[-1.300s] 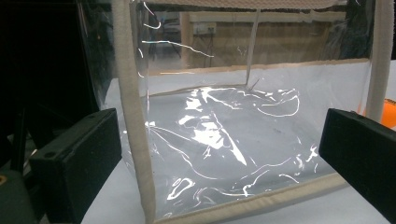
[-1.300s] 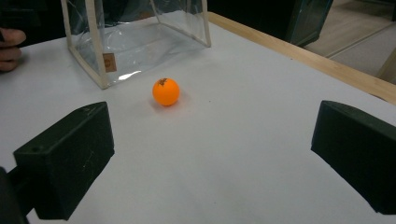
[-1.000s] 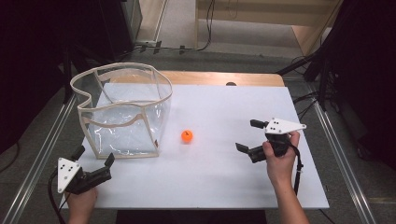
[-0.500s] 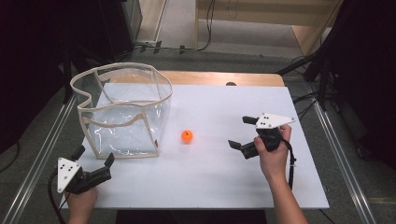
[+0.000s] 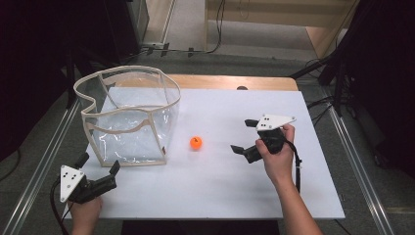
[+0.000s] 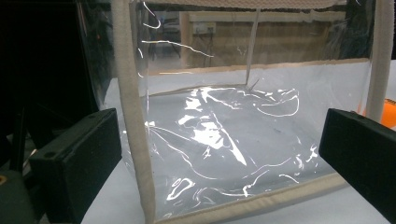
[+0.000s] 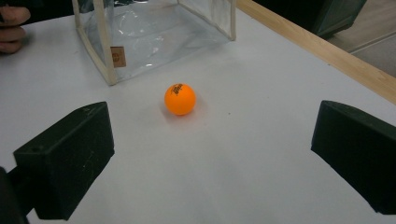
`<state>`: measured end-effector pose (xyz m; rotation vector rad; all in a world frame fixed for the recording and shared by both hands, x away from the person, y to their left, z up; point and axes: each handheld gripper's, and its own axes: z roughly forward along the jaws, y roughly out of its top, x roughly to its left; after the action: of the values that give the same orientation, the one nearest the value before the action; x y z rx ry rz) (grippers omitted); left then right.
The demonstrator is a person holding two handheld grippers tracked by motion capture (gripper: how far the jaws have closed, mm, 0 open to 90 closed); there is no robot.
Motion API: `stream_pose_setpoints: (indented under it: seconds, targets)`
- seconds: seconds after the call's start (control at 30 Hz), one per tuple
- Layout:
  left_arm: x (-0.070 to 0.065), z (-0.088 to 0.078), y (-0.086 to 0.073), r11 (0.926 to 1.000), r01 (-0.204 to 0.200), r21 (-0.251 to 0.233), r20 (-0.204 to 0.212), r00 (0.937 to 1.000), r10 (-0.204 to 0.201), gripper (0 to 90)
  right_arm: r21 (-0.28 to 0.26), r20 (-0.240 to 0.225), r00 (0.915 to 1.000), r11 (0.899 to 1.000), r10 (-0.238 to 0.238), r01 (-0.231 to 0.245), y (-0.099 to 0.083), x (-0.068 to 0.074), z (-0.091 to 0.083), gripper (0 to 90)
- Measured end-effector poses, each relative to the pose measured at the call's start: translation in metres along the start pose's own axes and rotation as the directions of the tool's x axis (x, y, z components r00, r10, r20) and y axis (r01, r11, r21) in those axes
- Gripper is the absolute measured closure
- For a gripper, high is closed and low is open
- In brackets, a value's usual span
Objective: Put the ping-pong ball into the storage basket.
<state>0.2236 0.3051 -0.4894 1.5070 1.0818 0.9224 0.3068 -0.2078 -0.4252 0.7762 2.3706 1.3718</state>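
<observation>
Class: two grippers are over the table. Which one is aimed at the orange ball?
The right gripper: its open jaws face the orange ball across bare table. The left gripper, also open, points at the clear bag instead.

White table (image 5: 303, 112), grey floor (image 5: 188, 22), dark surroundings

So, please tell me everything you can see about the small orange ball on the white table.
The small orange ball is round, smooth and matt, like a plastic table-tennis ball, with small dark print on top. It rests alone on the white table, touching only the tabletop. It lies beside the clear plastic bag with beige trim, apart from it, and ahead of the open right gripper, which does not touch it.
</observation>
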Motion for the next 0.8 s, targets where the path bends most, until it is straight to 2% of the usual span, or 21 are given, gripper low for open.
stream_pose_setpoints:
  seconds: [0.8]
  targets:
    - [0.001, 0.000, 0.000, 1.0000, 0.002, 0.000, 0.003, 1.0000, -0.002, 0.0, 0.060, -0.049, 0.9975, 0.997, -0.050, 0.053, 0.026, 0.001, 0.023, 0.0]
